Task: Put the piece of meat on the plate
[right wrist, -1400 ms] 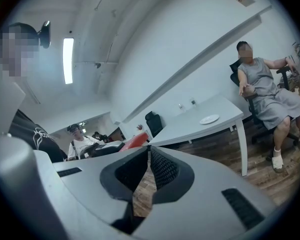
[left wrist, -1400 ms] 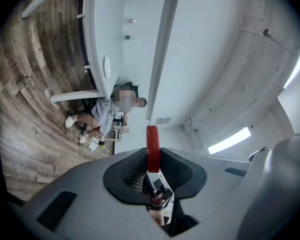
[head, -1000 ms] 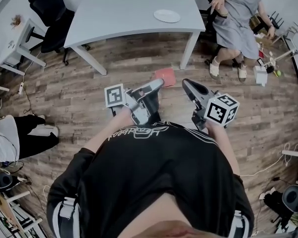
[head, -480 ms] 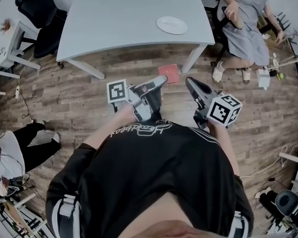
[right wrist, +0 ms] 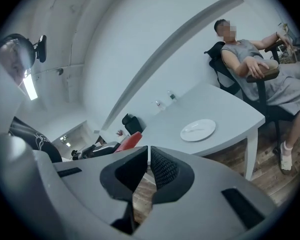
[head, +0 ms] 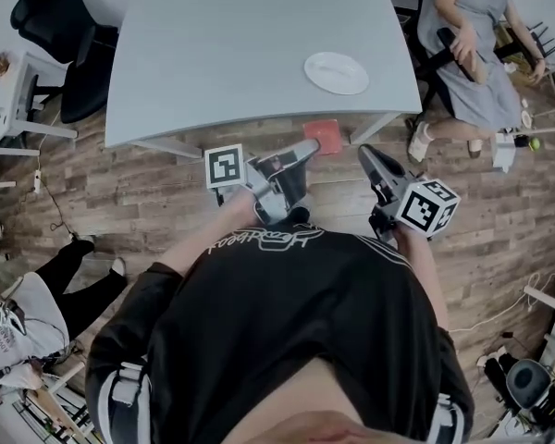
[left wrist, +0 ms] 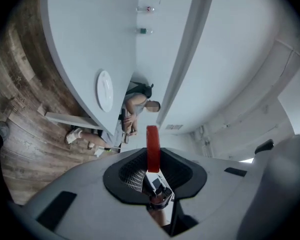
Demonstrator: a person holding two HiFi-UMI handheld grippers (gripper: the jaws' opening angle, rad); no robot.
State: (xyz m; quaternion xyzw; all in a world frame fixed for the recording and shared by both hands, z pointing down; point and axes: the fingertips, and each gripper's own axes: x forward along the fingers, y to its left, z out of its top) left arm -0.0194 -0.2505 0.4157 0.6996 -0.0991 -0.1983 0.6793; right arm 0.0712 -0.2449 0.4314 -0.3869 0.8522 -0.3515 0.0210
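**Student:** Now, what differs from the head view of a second ago?

**Tutor:** The table [head: 213, 54] fills more of the picture, and its near edge has come up just ahead of both grippers. The plate [head: 336, 72] has shifted from the top edge of the picture down toward the middle. The seated person [head: 472, 54] at the right also shows nearer.

**Student:** How does the left gripper stand?

**Tutor:** The left gripper [head: 307, 148] has its jaws drawn partly in, pinching the piece of meat [head: 321, 135], a flat red slab. In the left gripper view the slab is seen edge-on between the black pads and sticks out past their tips.

**Student:** And the right gripper?

**Tutor:** The right gripper [head: 365, 154] has its jaws pressed together, tips meeting, with nothing between them.

**Student:** Where is the meat relative to the plate?

**Tutor:** The meat is held in the air at the table's near edge, above the wooden floor [head: 120, 183]. The plate lies on the table top toward the near right corner, apart from the meat.
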